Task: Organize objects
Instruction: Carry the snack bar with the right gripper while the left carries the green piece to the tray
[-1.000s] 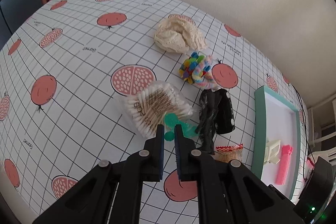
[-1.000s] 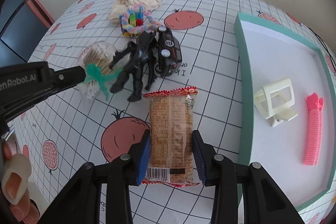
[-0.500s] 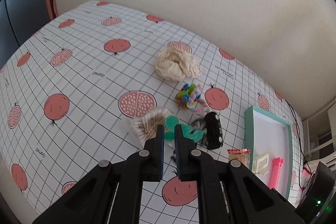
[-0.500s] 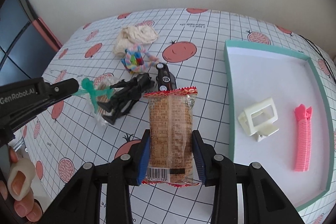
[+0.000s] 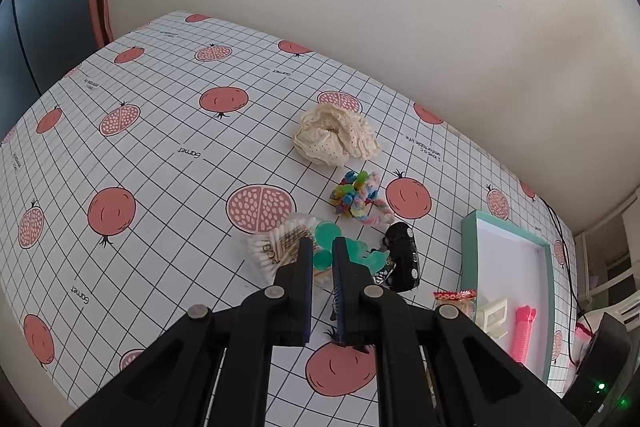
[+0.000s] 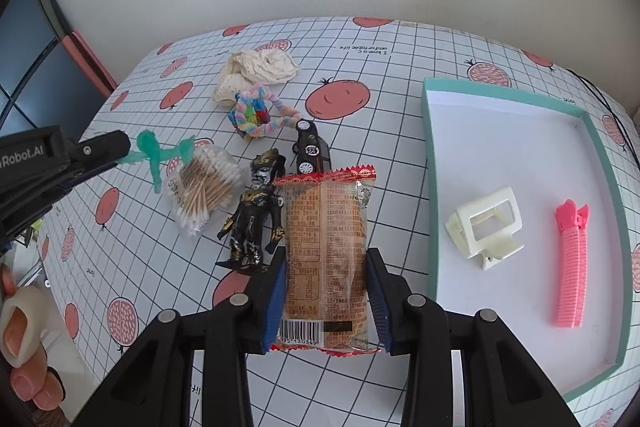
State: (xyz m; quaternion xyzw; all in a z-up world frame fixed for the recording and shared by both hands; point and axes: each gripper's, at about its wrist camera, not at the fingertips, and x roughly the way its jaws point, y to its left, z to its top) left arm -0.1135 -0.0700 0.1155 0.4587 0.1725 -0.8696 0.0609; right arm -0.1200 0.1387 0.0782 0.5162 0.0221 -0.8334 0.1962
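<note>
Snack pack [image 6: 326, 259] now high above desk [image 6: 400, 147]; one second ago it sat low over it. Right hand-held gripper [image 6: 326, 301] clamped on pack's barcode end. Pack's long side runs away from gripper, red crimped top points toward toy car [image 6: 310, 151].

Green toy [image 6: 154, 157] lifted too, off cotton swabs [image 6: 206, 189], pinched in left hand-held gripper [image 5: 322, 259].

Both picks done. Guess next: carry to teal tray [image 6: 430, 163], beside white clip [image 6: 486, 225] and pink clip [image 6: 572, 267].

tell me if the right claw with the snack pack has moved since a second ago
Yes. The right claw, shut on the snack pack, has risen and pulled back: the tablecloth and teal tray look smaller and farther off, with more wall showing.
</note>
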